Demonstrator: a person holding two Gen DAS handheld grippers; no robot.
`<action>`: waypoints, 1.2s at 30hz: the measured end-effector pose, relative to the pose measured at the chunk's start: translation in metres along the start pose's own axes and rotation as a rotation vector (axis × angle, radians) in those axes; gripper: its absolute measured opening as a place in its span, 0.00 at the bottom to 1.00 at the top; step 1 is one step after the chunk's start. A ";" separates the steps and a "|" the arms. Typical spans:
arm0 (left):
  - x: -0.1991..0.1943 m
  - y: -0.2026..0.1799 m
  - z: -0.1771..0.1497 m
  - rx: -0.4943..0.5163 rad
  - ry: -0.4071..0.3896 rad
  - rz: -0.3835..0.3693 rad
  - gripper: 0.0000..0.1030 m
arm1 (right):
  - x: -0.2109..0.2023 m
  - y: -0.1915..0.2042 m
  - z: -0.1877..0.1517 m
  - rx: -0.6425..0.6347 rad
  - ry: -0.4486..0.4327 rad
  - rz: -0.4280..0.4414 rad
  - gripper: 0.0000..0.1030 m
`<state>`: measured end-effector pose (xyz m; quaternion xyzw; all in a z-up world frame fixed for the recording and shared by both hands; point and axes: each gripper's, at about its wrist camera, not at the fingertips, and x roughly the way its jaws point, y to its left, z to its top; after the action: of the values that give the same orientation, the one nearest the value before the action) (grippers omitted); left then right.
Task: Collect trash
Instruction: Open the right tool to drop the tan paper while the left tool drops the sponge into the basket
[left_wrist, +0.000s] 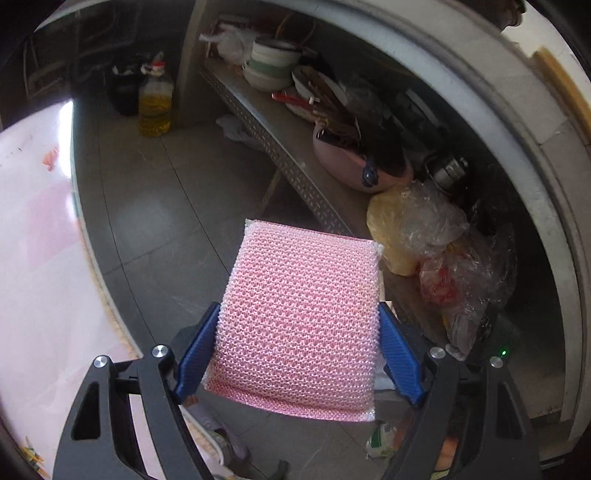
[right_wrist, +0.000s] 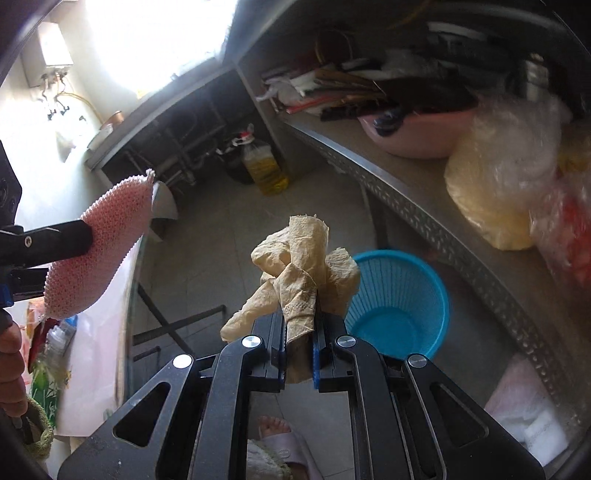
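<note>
A lived-in home kitchen, seen under its counter.

You are looking at a grey tiled floor (left_wrist: 177, 192) with a large jug of cooking oil (right_wrist: 264, 168) standing on it, beside a low metal shelf (left_wrist: 295, 162) crowded with stacked bowls (left_wrist: 271, 64), a pink basin (right_wrist: 417, 136) and plastic bags of food (left_wrist: 413, 229). Pipes run beneath a counter (right_wrist: 162, 107) by the bright window, a wall-mounted water heater (right_wrist: 55, 51) hangs above, and your slippered foot (right_wrist: 280, 443) stands near a blue plastic basket (right_wrist: 399, 302).
</note>
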<state>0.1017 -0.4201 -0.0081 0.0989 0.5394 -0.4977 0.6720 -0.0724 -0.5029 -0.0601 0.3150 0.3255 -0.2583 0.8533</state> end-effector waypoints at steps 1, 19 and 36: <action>0.018 0.001 0.007 -0.019 0.038 0.009 0.77 | 0.010 -0.006 -0.001 0.016 0.018 -0.011 0.08; 0.217 0.007 0.039 -0.145 0.382 0.104 0.81 | 0.136 -0.084 -0.019 0.205 0.148 -0.200 0.47; 0.161 -0.016 0.040 -0.094 0.275 -0.015 0.82 | 0.086 -0.089 -0.027 0.186 0.080 -0.224 0.54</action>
<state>0.1024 -0.5452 -0.1182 0.1303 0.6497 -0.4586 0.5920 -0.0840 -0.5636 -0.1705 0.3645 0.3670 -0.3681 0.7726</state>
